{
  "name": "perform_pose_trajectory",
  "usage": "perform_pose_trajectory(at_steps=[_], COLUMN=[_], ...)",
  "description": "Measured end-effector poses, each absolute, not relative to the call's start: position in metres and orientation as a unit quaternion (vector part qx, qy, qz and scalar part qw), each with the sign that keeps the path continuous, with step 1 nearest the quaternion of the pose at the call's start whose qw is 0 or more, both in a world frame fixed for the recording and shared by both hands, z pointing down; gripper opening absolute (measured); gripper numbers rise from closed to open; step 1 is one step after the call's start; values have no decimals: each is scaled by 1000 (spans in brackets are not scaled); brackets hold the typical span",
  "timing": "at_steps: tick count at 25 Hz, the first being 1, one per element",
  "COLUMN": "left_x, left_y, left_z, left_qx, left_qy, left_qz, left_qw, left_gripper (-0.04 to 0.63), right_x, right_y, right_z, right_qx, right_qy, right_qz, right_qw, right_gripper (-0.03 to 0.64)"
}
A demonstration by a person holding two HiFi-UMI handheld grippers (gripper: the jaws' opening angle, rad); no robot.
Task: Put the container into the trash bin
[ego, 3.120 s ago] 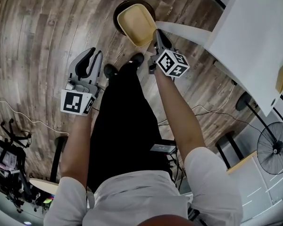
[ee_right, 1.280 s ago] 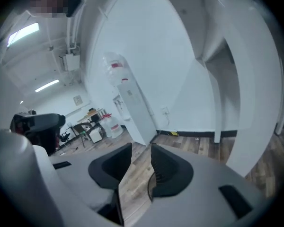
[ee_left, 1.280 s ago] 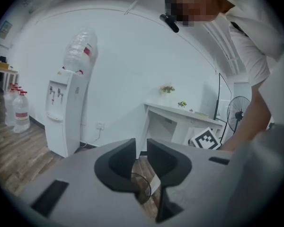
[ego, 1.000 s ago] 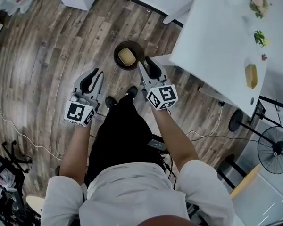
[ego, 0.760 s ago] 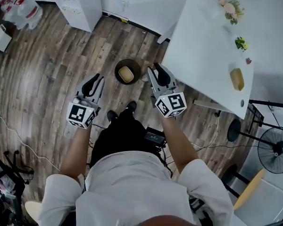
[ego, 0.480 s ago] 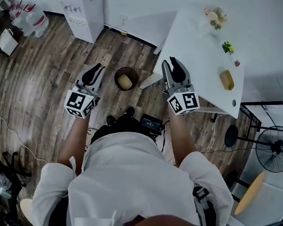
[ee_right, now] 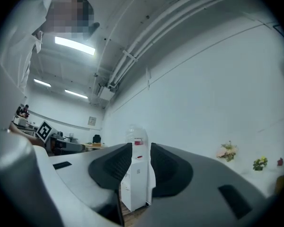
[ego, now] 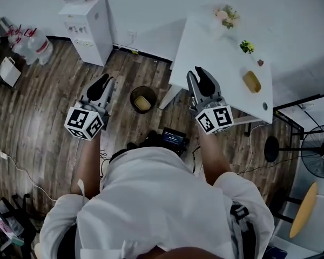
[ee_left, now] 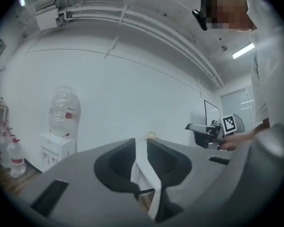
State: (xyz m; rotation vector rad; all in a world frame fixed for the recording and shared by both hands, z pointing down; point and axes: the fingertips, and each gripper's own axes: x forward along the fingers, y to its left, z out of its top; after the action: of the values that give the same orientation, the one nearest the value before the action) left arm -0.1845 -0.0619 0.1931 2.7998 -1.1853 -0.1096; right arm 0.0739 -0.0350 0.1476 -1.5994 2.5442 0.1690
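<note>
Yellow container [ego: 142, 103] inside trash bin [ego: 132, 97]. Left tongs [ego: 110, 80] narrowly apart, empty. Right tongs [ego: 194, 73] apart, closing, empty.

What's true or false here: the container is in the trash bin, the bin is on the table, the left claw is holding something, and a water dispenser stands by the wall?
1. The container is in the trash bin. True: the yellow container lies inside the trash bin.
2. The bin is on the table. False: it stands on the wood floor, beside the white table.
3. The left claw holds something. False: the left claw is empty, its jaws slightly apart.
4. A water dispenser stands by the wall. True: the water dispenser is against the wall.
</note>
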Motion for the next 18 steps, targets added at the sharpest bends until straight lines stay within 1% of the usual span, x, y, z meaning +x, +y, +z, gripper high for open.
perform_pose_trajectory(at_steps=[4, 6, 9, 11, 14, 18], left_x=[-182, -177, -162, -148, -111, -36], left_y=[-62, -65, -70, -74, -84, -101], left_z=[189, 186, 177, 170, 165, 168], left_qx=[922, 923, 926, 931, 939, 951], left_qy=[-380, -378, -371, -360, -338, -304], left_qz=[-41, -39, -37, -35, -28, -21], left_qw=[59, 63, 58, 55, 54, 59], left_gripper=[78, 78, 77, 78, 77, 78], right_x=[96, 111, 142, 158, 190, 262], right_y=[-30, -31, -34, -31, -28, -19], right_z=[141, 139, 139, 133, 128, 136], right_qx=[-549, -564, -591, -599, -606, -631], right_qy=[831, 821, 803, 797, 790, 770], right_qz=[54, 43, 15, 24, 32, 26], right_qw=[71, 70, 74, 73, 80, 93], right_gripper=[141, 131, 124, 124, 124, 124])
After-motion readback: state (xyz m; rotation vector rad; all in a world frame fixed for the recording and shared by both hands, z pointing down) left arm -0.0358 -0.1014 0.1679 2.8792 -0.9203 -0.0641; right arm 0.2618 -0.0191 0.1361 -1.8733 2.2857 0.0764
